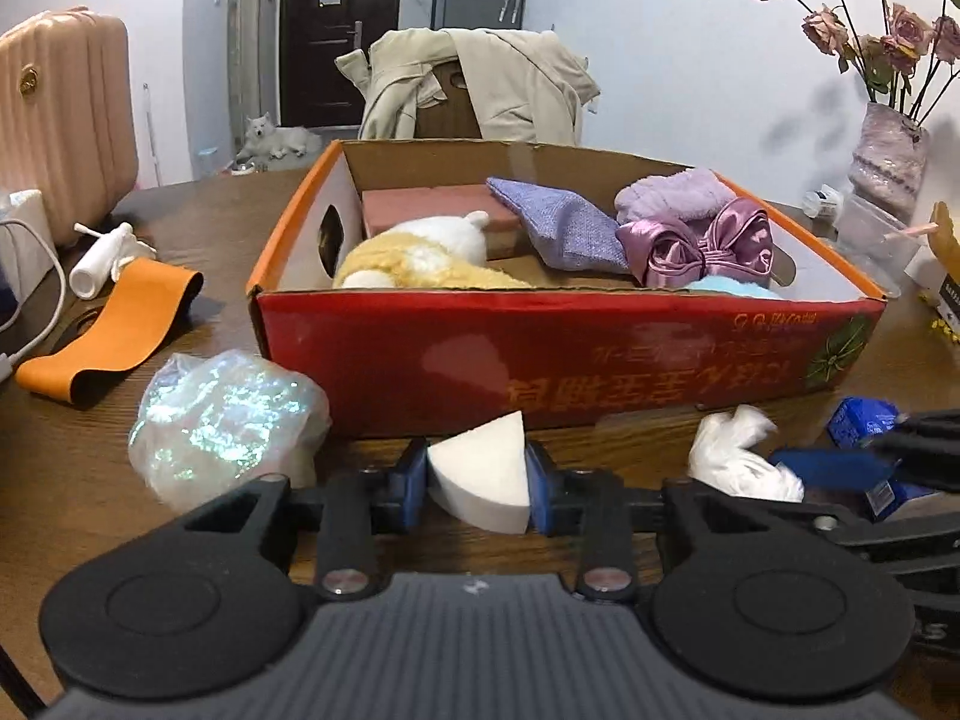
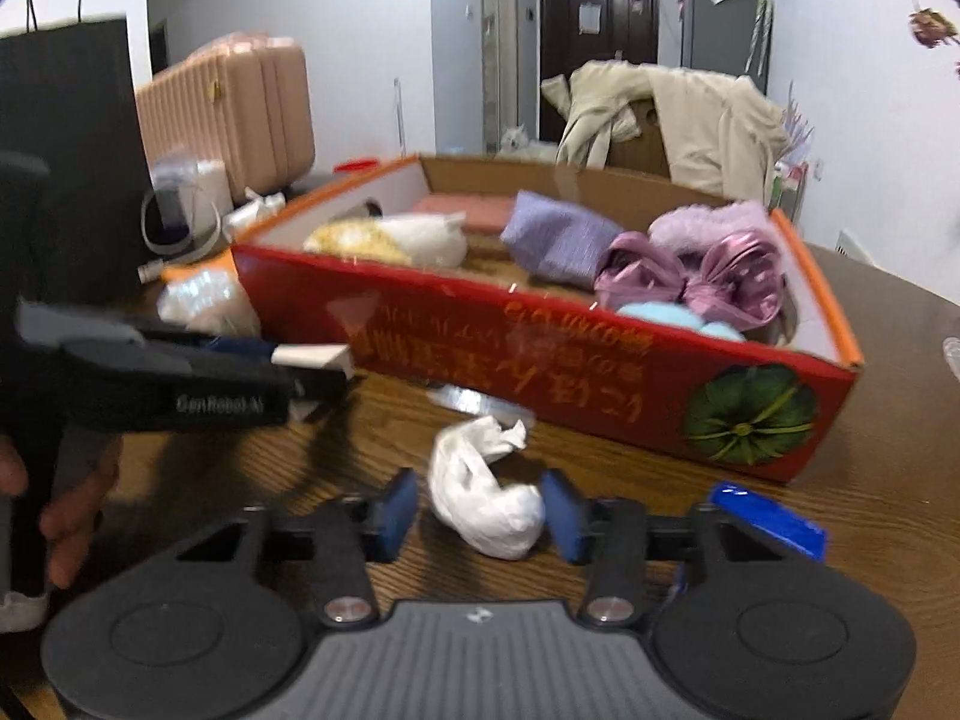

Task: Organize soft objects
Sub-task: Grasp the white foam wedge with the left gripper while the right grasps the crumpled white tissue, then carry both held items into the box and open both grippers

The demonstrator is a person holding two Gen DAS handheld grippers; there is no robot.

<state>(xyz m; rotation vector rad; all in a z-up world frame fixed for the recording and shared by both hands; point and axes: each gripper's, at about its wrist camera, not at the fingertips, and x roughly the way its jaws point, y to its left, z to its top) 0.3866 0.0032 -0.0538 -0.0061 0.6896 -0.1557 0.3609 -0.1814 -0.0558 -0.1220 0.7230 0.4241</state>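
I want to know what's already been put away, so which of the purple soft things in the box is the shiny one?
The satin bow, at the near right of the red box. It is glossy and knotted; the pouch is matte woven cloth, the towel fluffy.

Red box (image 1: 540, 354), white sponge wedge (image 1: 480, 480), purple satin bow (image 1: 702, 252), iridescent bag (image 1: 222, 414)

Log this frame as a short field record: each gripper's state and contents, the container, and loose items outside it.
left gripper: shut on white wedge sponge
right gripper: around crumpled white bag; only the right pad seems to touch it
container: red cardboard box, open top, on wooden table
in box: yellow-white plush, purple pouch, satin bow
outside box: iridescent bag, orange strap
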